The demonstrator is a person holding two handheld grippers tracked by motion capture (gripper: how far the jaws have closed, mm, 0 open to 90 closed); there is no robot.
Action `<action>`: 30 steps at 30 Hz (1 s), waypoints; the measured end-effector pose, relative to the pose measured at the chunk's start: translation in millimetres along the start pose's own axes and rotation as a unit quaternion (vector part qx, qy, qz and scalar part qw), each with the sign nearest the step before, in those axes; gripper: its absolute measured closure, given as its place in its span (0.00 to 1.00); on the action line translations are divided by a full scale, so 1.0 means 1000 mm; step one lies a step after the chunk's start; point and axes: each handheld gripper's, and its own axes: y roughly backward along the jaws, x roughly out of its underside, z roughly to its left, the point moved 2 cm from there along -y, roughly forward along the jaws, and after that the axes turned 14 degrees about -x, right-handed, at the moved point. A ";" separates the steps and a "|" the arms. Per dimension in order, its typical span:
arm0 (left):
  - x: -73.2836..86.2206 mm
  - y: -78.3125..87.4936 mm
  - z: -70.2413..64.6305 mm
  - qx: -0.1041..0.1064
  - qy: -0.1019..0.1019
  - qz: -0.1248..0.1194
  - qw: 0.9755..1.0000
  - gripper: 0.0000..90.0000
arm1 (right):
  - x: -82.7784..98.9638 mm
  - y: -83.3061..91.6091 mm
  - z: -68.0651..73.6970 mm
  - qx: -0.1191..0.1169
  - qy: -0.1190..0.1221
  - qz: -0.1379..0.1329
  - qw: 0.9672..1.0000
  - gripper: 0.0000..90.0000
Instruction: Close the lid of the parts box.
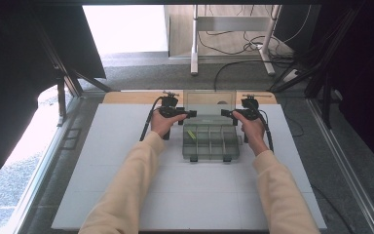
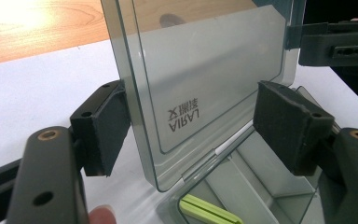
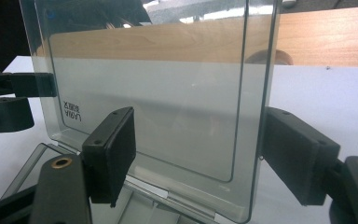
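Currently the clear plastic organizer box (image 1: pixel 210 141) stands in the middle of the white table (image 1: pixel 102 195), and its transparent lid (image 1: pixel 209 103) is raised almost upright at the far side. The left gripper (image 1: pixel 187 114) is at the left edge of the lid and the right gripper (image 1: pixel 228 113) is at the right edge.

In the left gripper view, the lid's edge (image 2: pixel 130 93) passes between the spread jaws; one pad seems to touch it, the other pad stands well apart. In the right gripper view it is similar: the lid edge (image 3: pixel 261 93) is between the jaws, which are wide and, as far as I can tell, not pinching it.

What could go wrong: because neither gripper really clamps the lid, it may fall forward and slam on the compartments, or swing too far back and stress the hinge. If one gripper pushes harder than the other, I think the light box can slide or twist on the smooth table. A jaw closing off-centre could also slip from the thin slick edge.

Count: one box, one lid, two grippers, one green piece (image 1: pixel 191 133) in a rear-left compartment. The compartments look like about eight, but I cannot count them surely.
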 end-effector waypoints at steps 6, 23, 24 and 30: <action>-0.001 0.003 -0.002 0.001 -0.002 -0.003 1.000 0.31 | 0.000 0.002 0.002 0.002 0.005 -0.006 1.000 0.31; -0.002 0.010 -0.004 0.008 -0.013 -0.008 1.000 0.31 | 0.002 0.007 0.005 -0.007 0.019 -0.024 0.999 0.31; -0.002 0.011 -0.004 0.008 -0.014 -0.009 1.000 0.31 | 0.002 0.007 0.006 -0.007 0.020 -0.026 0.999 0.31; -0.003 0.016 -0.006 0.009 -0.021 -0.012 1.000 0.31 | 0.002 0.009 0.008 -0.009 0.025 -0.034 0.999 0.31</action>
